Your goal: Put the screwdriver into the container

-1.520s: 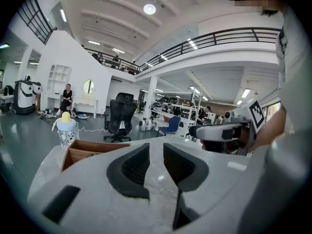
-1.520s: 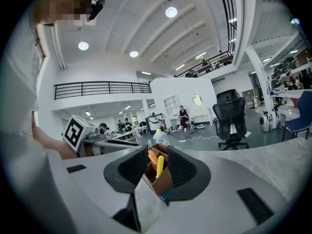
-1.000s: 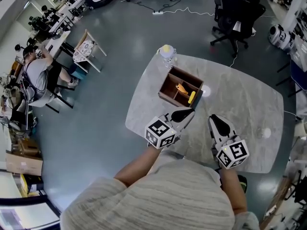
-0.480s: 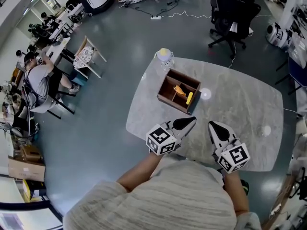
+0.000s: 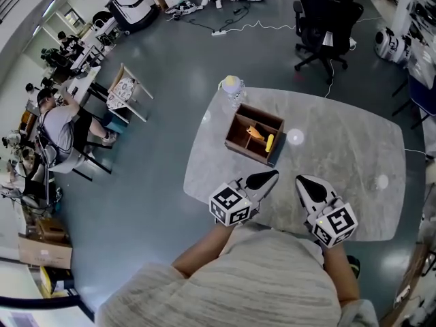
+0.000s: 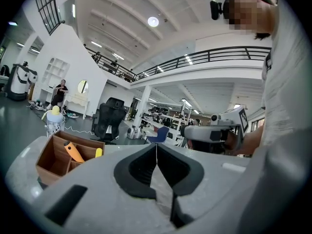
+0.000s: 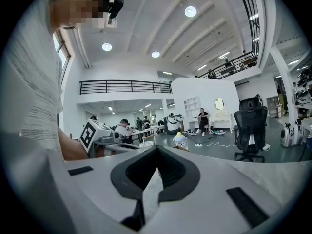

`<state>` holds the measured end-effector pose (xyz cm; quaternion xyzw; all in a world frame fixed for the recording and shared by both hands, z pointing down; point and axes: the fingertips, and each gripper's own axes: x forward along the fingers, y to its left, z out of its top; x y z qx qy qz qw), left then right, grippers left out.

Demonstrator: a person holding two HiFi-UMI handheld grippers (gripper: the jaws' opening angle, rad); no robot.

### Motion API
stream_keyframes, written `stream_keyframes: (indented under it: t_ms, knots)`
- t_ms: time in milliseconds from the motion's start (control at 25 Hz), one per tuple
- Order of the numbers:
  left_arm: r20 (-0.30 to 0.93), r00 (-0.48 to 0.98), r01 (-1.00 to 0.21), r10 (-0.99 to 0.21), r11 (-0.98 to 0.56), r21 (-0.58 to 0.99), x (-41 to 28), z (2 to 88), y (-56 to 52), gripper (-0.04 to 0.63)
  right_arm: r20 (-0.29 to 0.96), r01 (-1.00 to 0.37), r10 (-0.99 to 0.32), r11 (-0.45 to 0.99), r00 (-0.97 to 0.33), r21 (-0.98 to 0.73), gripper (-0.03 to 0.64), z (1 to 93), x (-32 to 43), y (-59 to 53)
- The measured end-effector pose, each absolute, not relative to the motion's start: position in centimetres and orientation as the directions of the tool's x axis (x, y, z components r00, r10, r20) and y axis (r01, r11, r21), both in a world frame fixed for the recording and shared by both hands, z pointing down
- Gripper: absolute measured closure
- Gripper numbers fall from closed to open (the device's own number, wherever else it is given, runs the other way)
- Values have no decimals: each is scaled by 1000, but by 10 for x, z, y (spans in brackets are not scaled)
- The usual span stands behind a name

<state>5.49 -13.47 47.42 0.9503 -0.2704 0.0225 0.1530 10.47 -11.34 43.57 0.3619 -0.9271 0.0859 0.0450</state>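
Note:
A brown wooden container (image 5: pixel 240 140) with compartments stands on the marble table (image 5: pixel 340 159). In it lies an orange-handled screwdriver (image 5: pixel 256 132) beside a yellow piece (image 5: pixel 270 142). The left gripper view shows the same box (image 6: pixel 54 165), the screwdriver (image 6: pixel 74 151) leaning inside it. My left gripper (image 5: pixel 272 175) hovers just short of the box, jaws shut and empty (image 6: pixel 156 147). My right gripper (image 5: pixel 300 180) hangs beside it over the near table edge, jaws shut on nothing (image 7: pixel 156 148).
A clear bottle with a yellow cap (image 5: pixel 231 86) stands at the table's far corner behind the box. A black office chair (image 5: pixel 325 19) sits on the floor beyond. The table's near edge runs right under both grippers.
Both grippers have drawn back a little from the box toward the person. The screwdriver stays in the box.

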Motion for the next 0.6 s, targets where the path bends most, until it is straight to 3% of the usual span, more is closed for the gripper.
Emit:
stream_keyframes:
  t_ms: [600]
  knots:
    - [115, 845, -529, -522, -785, 322, 51, 480, -130, 575, 153, -674, -657, 728, -738, -126, 606, 441, 105, -115]
